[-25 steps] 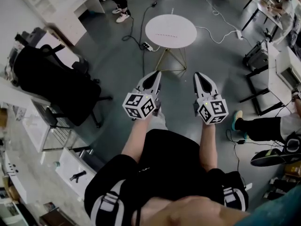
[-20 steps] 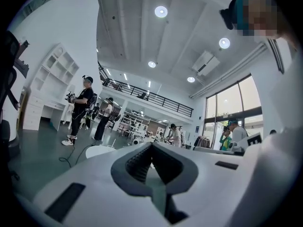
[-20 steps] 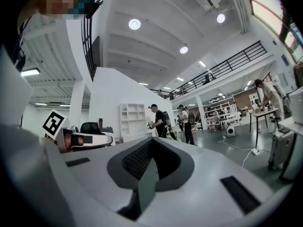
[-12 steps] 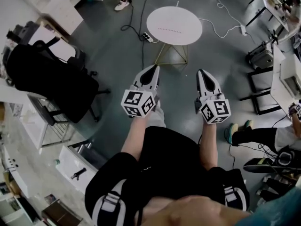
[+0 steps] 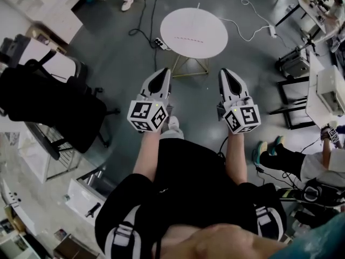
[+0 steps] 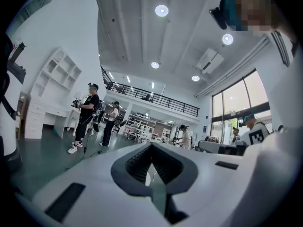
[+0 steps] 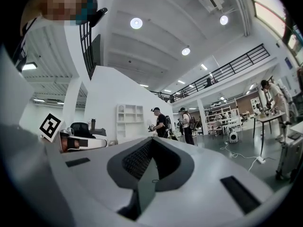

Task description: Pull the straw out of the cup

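Head view looks steeply down from above the person onto left gripper [image 5: 163, 72], right gripper [image 5: 226, 73] and table [image 5: 194, 32], while each gripper view sits close behind its own jaws, facing out and up into the hall, both catching the railing [image 6: 156, 98] [image 7: 222, 70].

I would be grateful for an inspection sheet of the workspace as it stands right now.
Surface: round white table ahead of the person; only a faint row of marks on top.
Job's things: nothing seen; no cup or straw in any view.
Clutter: black office chair at the left.
Grippers: left tongs and right tongs both shut and empty, held above the floor short of the table.
Cables: black cable, white cable and a power strip on the floor by the table.
Surroundings: open hall; other people at the edges.
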Demonstrator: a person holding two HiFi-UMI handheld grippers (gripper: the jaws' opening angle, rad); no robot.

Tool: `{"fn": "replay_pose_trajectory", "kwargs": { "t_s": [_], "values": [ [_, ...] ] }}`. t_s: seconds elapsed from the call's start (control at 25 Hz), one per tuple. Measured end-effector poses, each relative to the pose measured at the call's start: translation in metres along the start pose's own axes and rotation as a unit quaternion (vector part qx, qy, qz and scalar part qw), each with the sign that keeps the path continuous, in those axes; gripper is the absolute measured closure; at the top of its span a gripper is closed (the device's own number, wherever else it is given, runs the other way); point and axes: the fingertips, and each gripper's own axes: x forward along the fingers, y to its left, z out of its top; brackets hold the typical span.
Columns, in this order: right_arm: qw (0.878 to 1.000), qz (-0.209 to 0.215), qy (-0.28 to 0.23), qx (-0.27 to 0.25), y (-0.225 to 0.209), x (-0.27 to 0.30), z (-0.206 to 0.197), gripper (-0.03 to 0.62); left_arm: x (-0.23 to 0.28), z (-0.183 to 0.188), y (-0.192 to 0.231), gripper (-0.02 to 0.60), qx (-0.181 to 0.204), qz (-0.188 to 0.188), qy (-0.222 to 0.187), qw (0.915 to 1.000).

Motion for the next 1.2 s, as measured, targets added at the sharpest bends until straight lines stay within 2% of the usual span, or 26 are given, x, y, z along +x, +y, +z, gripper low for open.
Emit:
{"fn": "replay_pose_trajectory", "kwargs": {
  "t_s": [0.16, 0.4, 0.56, 0.76, 0.92, 1.2],
  "values": [
    [1.0, -0.005, -0.007, -0.001, -0.01, 0.034, 0.006, 0.577, 0.028, 0.016, 0.018, 0.574, 0.013, -0.009, -0.002, 0.9999],
    [1.0, -0.027, 0.0, -0.008, -0.021, 0.069, 0.002, 0.577, 0.061, 0.019, 0.044, 0.574, 0.0, -0.031, 0.001, 0.9995],
    [0.999, -0.044, 0.02, -0.017, -0.031, 0.077, 0.0, 0.577, 0.073, 0.006, 0.041, 0.574, -0.007, -0.042, 0.016, 0.999],
    [0.992, -0.057, 0.053, -0.096, -0.036, 0.097, 0.007, 0.577, 0.098, 0.009, 0.046, 0.574, 0.006, -0.044, 0.027, 0.9986],
    [0.996, -0.05, 0.033, -0.059, -0.031, 0.112, 0.003, 0.577, 0.096, 0.012, 0.058, 0.574, 0.025, -0.013, 0.026, 0.9993],
    [0.998, -0.045, 0.021, -0.048, -0.026, 0.128, 0.003, 0.577, 0.101, 0.015, 0.052, 0.574, 0.022, -0.038, 0.024, 0.9988]
  ]
}}
